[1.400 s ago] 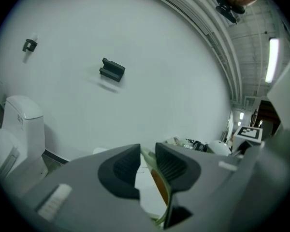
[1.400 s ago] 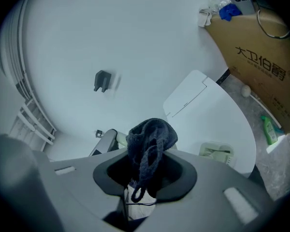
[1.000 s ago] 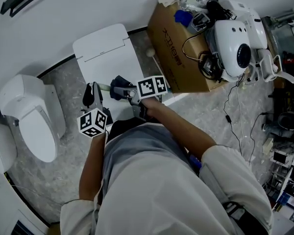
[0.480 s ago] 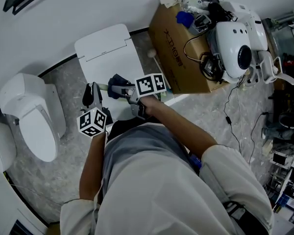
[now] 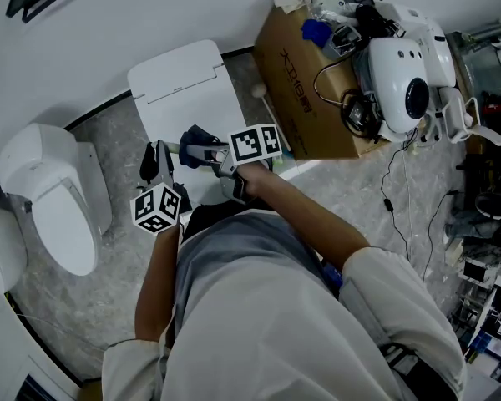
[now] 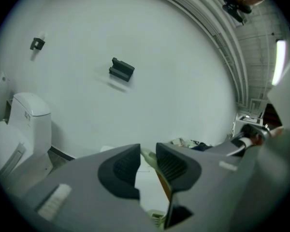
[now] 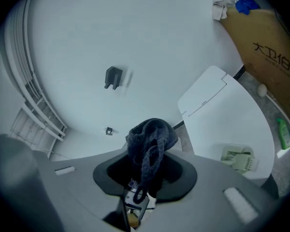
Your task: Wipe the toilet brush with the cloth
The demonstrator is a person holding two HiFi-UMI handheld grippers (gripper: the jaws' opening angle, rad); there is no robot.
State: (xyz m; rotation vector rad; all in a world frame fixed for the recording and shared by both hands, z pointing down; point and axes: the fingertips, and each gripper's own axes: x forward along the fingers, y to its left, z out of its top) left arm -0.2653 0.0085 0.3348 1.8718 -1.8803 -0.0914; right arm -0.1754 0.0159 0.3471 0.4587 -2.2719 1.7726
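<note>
Grey marbled floor [image 5: 108, 136] bears white toilets [image 5: 58, 199]; right tongs [image 5: 202, 153] clamp cloth [image 7: 151, 139].

- cloth [image 7: 151, 137]: dark, looped terry-like fabric, rough and matt, with a stringy loop hanging loose.
- right gripper [image 7: 146, 175]: smooth matt grey plastic shells, with a darker matt lining round the jaws.
- left gripper [image 6: 146, 159]: the same matt grey plastic; its pads [image 6: 173, 164] are black, finely ribbed and rubbery-looking.
- toilet brush [image 6: 147, 155]: the handle is pale, smooth plastic with a slight sheen.
- cardboard box [image 5: 305, 82]: brown matt cardboard with dark print.
- tank lid [image 5: 184, 90], just left of the box: smooth white, faintly shiny.
- toilet [image 5: 58, 199], farther left of the box: glossy white, ceramic-looking.
- floor [image 5: 121, 149], between lid and toilet: grey, mottled, stone-like.
</note>
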